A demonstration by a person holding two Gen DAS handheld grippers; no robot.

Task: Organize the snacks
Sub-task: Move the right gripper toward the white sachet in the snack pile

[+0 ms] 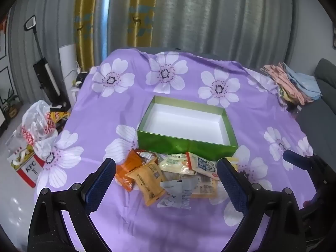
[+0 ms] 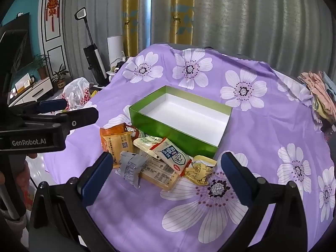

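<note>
- A table is covered by a thin, glossy purple cloth [image 1: 117, 220] printed with large white flowers; it is creased at the far edge, and a soft, flat working surface is given by it.
- A green box [image 1: 187, 145] is set open-topped at the middle of the cloth; its shiny foil-like outer walls and plain white inside are seen bare, so it is judged to be the place meant for the snacks.
- The snacks [image 2: 155, 157] are left in a loose, overlapping heap just in front of the box's near wall, touching it: crinkled orange, yellow, white and grey film packets, flat and pillow-shaped.
- The left gripper [image 1: 166, 178] is held above the heap, tilted down, its ribbed blue pads spread wide with nothing clasped.
- The right gripper [image 2: 166, 175] is likewise held agape and unloaded over the heap's right side.
- No packet is judged sorted yet.
</note>
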